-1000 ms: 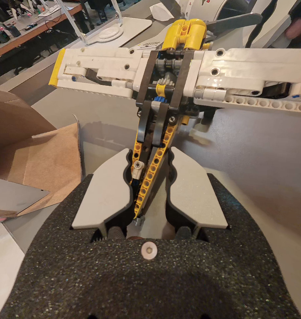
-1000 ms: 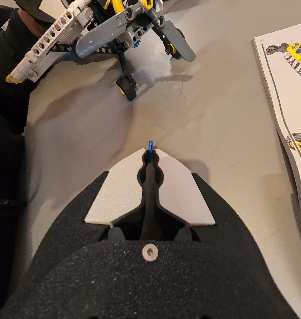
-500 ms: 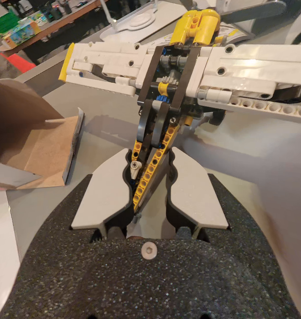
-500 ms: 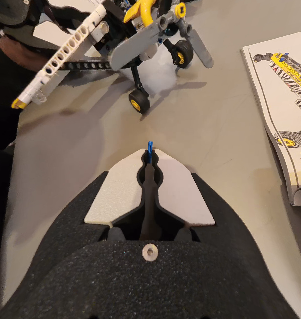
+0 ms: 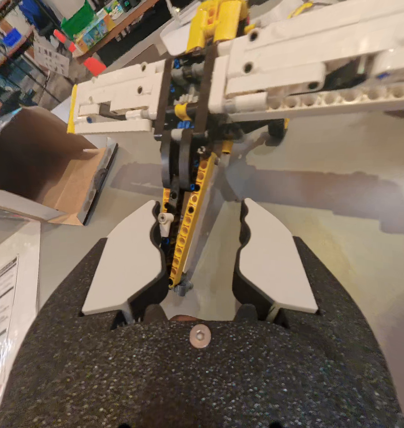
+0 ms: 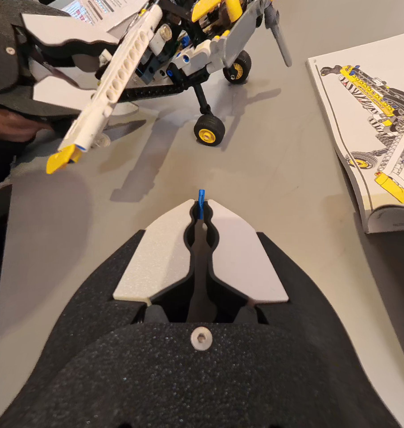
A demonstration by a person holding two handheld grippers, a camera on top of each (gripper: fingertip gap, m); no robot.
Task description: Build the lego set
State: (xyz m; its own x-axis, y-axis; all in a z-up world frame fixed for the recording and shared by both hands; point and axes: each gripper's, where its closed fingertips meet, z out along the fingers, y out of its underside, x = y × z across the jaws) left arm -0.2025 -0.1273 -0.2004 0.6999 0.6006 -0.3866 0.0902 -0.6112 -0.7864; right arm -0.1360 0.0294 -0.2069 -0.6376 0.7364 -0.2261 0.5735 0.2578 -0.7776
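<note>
A white, yellow and black brick-built plane point(image 5: 289, 60) stands in front of my left gripper point(image 5: 200, 203). Its yellow tail beam point(image 5: 187, 234) lies between the jaws, which stand wide open. The left pad point(image 5: 127, 250) is against the beam and the right pad point(image 5: 270, 254) is well clear of it. In the right wrist view the plane point(image 6: 191, 58) rests on its wheels point(image 6: 209, 133) on the grey table point(image 6: 265, 162), with the left gripper's fingers point(image 6: 64, 30) around its tail. My right gripper point(image 6: 201, 201) is shut on a small blue pin point(image 6: 201, 203) that sticks out past the tips.
An open cardboard box point(image 5: 46, 162) and a white printed box point(image 5: 9, 289) lie left of the left gripper. An open instruction booklet point(image 6: 370, 115) lies at the right of the table. A person's hand point(image 6: 11, 125) shows behind the left gripper. Shelves stand in the background.
My left jaws have opened and the right pad has come off the yellow tail beam. The plane has tilted a little. My right gripper, still shut on the blue pin, has come nearer to the plane.
</note>
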